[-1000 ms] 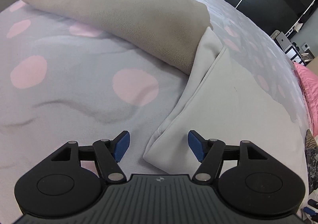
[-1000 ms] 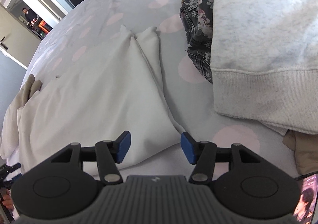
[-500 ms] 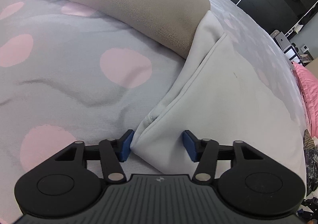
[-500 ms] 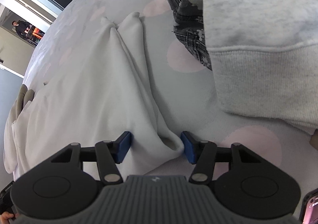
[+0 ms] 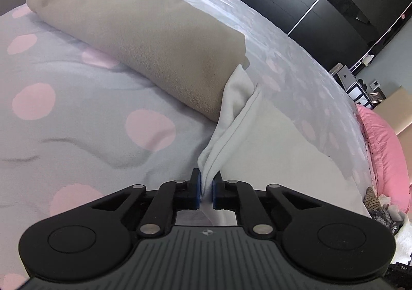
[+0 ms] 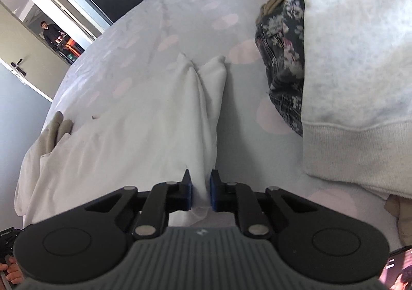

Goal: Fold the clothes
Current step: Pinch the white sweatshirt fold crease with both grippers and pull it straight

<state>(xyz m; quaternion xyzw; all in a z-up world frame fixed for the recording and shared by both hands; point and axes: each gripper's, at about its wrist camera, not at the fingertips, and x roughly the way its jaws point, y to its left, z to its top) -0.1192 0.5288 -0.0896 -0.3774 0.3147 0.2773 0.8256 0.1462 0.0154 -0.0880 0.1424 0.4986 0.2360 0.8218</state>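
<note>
The white garment [image 5: 270, 151] lies on the bed [image 5: 77, 109], its long side running from one gripper to the other. The left gripper [image 5: 205, 190] pinches one corner, the right gripper [image 6: 200, 193] another; a beige cloth [image 5: 144, 40] touches it.

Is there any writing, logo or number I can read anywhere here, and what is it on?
"DAS": white letters on a dark object at the lower right edge of the left wrist view.
Small round emblem on the left gripper body: no letters readable.
White print on a black object, right wrist view: too blurred.
</note>
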